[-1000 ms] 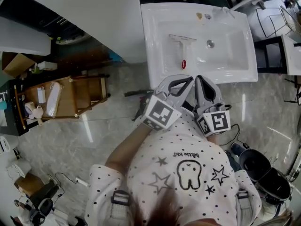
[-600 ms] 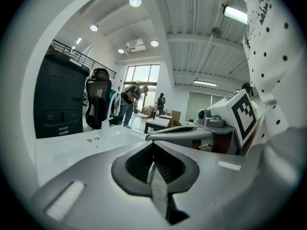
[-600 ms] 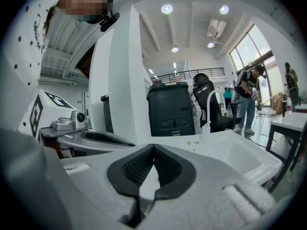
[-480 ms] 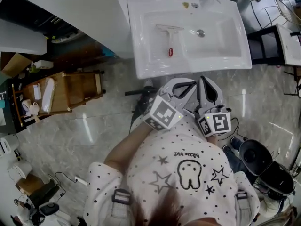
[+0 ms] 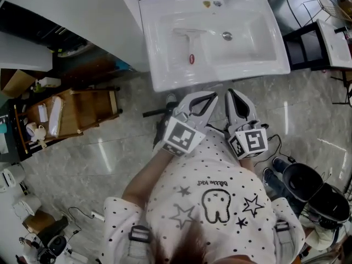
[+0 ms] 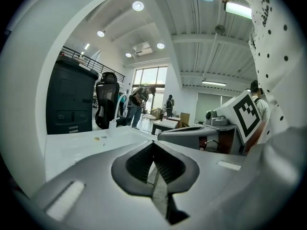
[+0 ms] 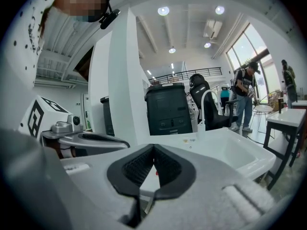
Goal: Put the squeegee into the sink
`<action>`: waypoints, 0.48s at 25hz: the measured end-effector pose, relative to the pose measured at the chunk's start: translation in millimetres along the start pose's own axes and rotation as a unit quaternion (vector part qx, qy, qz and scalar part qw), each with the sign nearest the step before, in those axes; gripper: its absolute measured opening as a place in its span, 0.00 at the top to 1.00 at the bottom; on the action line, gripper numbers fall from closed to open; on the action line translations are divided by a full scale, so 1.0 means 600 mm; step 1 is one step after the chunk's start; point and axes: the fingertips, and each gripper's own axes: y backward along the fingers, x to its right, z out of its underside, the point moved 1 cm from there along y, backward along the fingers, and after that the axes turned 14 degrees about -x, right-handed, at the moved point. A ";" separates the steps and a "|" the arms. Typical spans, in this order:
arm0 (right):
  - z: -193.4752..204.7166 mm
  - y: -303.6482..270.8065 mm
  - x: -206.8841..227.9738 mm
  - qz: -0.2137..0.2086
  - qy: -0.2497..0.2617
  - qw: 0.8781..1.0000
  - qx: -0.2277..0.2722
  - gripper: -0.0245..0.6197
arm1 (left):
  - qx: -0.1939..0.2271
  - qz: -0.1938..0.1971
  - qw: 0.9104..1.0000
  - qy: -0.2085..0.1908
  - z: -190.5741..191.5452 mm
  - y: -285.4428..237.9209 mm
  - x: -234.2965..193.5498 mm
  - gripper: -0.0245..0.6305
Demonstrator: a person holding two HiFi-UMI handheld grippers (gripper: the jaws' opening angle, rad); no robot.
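Observation:
The squeegee (image 5: 187, 42) lies in the left half of the white sink (image 5: 165, 78), pale blade at the back, red handle tip (image 5: 191, 59) toward me. Neither gripper touches it. My left gripper (image 5: 212, 97) and right gripper (image 5: 231, 94) hover side by side over the floor, just short of the sink's front edge, close to my chest. Both are shut with nothing between the jaws. In the left gripper view the left gripper (image 6: 153, 145) points at the sink's top (image 6: 91, 145). In the right gripper view the right gripper (image 7: 153, 150) faces the basin (image 7: 235, 150) and faucet (image 7: 203, 110).
A white cabinet (image 5: 77, 15) stands left of the sink. A wooden step stool (image 5: 91, 111) with clutter is further left. A dark frame (image 5: 308, 45) stands right of the sink, black gear (image 5: 308, 194) at lower right, cables on the floor. People stand far off (image 7: 244, 97).
Both grippers have drawn back from the sink's front edge toward my body, and a strip of floor now shows between them and the sink. The squeegee has stayed put in the basin.

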 end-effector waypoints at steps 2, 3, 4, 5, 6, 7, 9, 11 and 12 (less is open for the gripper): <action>-0.001 -0.002 -0.003 -0.003 0.004 1.000 0.000 0.97 | 0.004 -0.008 1.000 0.000 0.000 0.005 -0.003 0.96; -0.001 -0.003 -0.004 -0.004 0.005 1.000 0.000 0.97 | 0.007 -0.015 1.000 0.002 -0.001 0.008 -0.007 0.96; 0.000 -0.004 -0.005 -0.006 0.006 1.000 0.000 0.97 | 0.011 -0.023 1.000 0.005 -0.002 0.012 -0.011 0.96; 0.001 -0.004 -0.006 -0.008 0.006 1.000 0.000 0.97 | 0.016 -0.032 0.999 0.011 -0.003 0.017 -0.015 0.96; 0.001 -0.004 -0.007 -0.010 0.006 1.000 0.000 0.97 | 0.020 -0.041 0.999 0.017 -0.004 0.021 -0.020 0.96; 0.001 -0.004 -0.007 -0.011 0.006 1.000 0.001 0.97 | 0.023 -0.050 0.998 0.023 -0.004 0.025 -0.024 0.96; -0.001 -0.002 -0.006 -0.014 0.006 1.000 0.003 0.97 | 0.025 -0.063 0.997 0.028 -0.005 0.028 -0.030 0.96; -0.003 0.000 -0.004 -0.017 0.006 1.000 0.004 0.97 | 0.027 -0.070 0.997 0.026 -0.007 0.030 -0.031 0.96; -0.004 0.000 -0.004 -0.018 0.007 1.000 0.004 0.97 | 0.027 -0.074 0.997 0.027 -0.007 0.031 -0.031 0.96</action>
